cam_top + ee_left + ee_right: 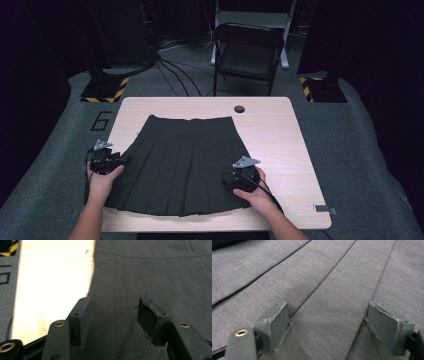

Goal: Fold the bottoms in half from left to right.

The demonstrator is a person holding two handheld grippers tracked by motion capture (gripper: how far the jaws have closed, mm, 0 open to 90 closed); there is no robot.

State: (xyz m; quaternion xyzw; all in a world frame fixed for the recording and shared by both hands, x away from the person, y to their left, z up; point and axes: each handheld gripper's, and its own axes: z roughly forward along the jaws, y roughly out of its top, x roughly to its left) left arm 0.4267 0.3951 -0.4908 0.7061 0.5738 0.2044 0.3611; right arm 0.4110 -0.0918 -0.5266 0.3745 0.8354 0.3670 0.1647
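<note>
While the pleated skirt (182,167) lies spread flat on the pale bench (280,135), waistband toward the far edge and hem near the person, the left gripper (122,161) sits at the skirt's left edge, its fingers (83,317) spread over fabric with bare wood just beside them, nothing pinched. Over on the right, the right gripper (227,181) rests low on the pleats near the hem, fingers (275,322) spread wide across the folds, gripping nothing. Beyond the bench stands a folding chair (248,52), with cables (175,75) trailing across the grey floor.
</note>
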